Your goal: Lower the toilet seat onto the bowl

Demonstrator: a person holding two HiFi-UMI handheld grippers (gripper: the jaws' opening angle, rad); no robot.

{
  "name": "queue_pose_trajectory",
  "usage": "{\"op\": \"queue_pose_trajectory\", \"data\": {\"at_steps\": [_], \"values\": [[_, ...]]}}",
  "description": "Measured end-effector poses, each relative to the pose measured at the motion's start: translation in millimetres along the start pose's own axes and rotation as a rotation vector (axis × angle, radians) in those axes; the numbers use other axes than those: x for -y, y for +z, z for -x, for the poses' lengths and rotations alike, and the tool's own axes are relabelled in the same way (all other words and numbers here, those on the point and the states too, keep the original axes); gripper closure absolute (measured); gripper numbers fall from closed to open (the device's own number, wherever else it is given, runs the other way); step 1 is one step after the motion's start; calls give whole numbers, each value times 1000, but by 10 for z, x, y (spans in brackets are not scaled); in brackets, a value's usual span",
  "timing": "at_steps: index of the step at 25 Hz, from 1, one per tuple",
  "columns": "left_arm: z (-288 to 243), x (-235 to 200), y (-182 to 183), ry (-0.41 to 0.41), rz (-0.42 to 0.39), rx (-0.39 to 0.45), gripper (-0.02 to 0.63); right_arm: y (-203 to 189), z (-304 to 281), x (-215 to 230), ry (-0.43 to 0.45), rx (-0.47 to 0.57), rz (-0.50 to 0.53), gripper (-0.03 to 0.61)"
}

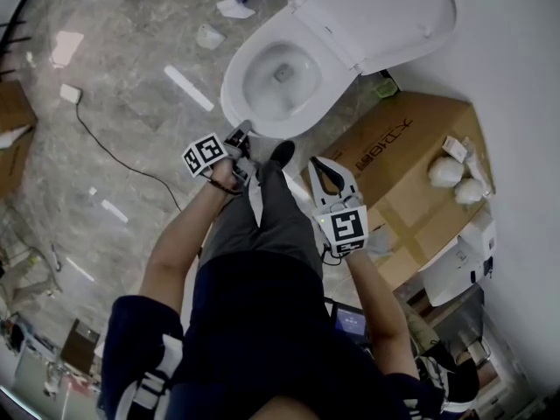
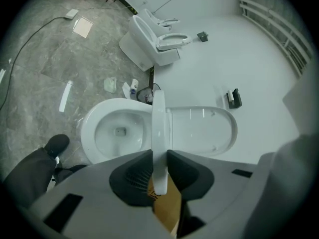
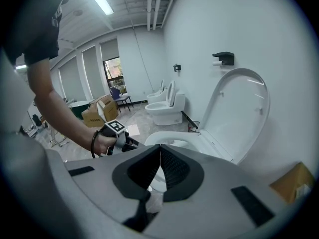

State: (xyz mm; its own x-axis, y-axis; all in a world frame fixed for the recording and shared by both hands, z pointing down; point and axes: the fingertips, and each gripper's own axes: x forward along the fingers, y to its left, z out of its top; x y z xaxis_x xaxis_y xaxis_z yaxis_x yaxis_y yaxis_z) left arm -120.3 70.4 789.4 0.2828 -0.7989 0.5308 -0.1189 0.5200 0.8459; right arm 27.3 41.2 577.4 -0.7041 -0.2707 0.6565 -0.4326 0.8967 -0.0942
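Observation:
A white toilet stands against the wall, its bowl [image 1: 278, 75] open and its lid [image 1: 385, 16] raised. In the left gripper view the seat [image 2: 159, 128] runs edge-on away from the jaws, tilted between the bowl [image 2: 117, 131] on the left and the lid [image 2: 202, 129] on the right. My left gripper [image 2: 159, 169] is shut on the seat's front edge, one pad on each face. In the head view the left gripper [image 1: 241, 135] sits at the front of the ring. My right gripper [image 1: 331, 175] hangs to the right of the bowl, shut and empty; its jaws [image 3: 159, 149] meet.
A cardboard box [image 1: 404, 151] stands right of the toilet. The person's leg and black shoe [image 1: 282, 153] are just in front of the bowl. A second toilet [image 2: 155, 38], a paper holder [image 2: 233, 98] on the wall, scraps [image 1: 234, 7] and a cable [image 1: 114, 156] lie around.

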Motion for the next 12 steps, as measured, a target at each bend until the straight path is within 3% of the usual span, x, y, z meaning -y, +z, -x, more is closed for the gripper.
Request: {"op": "queue_pose_trajectory", "data": {"at_steps": [12], "values": [[-93, -595, 25, 59, 23, -5, 502, -142, -253, -120, 35, -40, 5, 557]]}}
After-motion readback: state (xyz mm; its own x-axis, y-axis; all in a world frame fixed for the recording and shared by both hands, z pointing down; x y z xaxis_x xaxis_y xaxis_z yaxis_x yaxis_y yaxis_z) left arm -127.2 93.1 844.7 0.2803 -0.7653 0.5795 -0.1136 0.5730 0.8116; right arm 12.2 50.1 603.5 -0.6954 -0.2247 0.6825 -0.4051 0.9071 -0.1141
